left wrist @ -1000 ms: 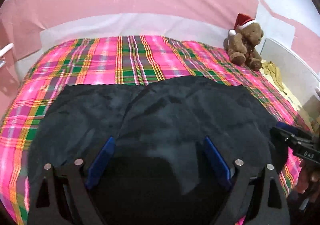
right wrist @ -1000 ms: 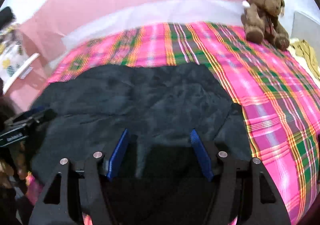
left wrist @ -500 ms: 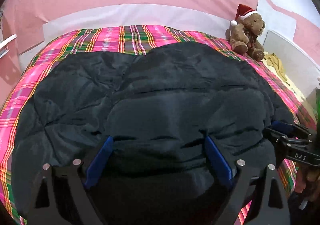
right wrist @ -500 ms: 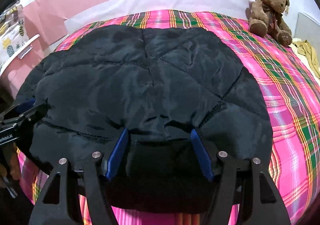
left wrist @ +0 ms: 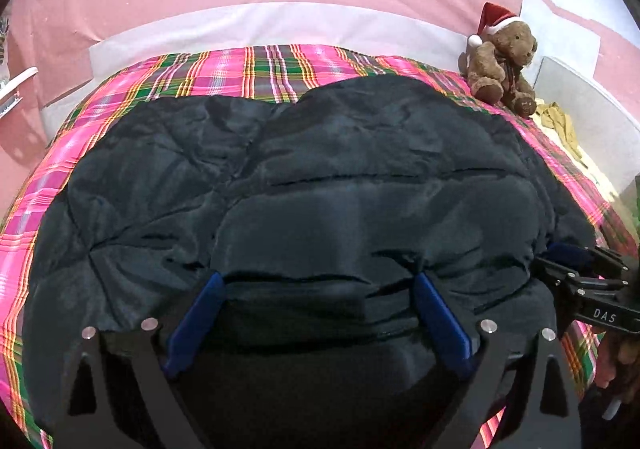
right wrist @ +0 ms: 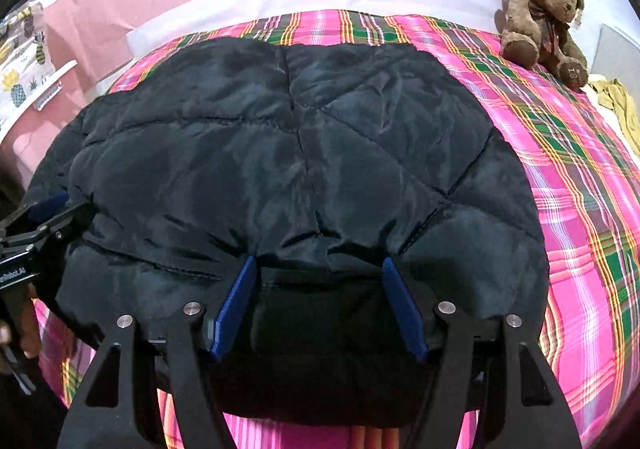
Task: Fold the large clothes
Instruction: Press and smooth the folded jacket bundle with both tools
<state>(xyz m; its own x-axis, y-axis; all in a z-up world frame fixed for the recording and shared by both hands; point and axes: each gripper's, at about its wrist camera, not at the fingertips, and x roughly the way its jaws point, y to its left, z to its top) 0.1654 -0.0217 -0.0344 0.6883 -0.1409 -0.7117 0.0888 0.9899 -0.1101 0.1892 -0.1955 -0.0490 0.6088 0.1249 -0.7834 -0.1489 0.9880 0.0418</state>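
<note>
Left wrist, black jacket (left wrist: 320, 189) now spread nearer

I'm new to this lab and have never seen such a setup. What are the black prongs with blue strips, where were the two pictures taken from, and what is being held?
There is no robot: a person holds a two-finger gripper in each hand, and a wide-angle camera on each looks along its fingers. One picture is from the left gripper, the other from the right gripper. The blue strips are their pads. A dark quilted jacket lies on the bed's pink plaid cover, with a teddy bear at the far corner. Each gripper has the jacket's near edge between its pads. The right one pinches it. The left one's jaws have just been opening, so it seems to be letting go.
</note>
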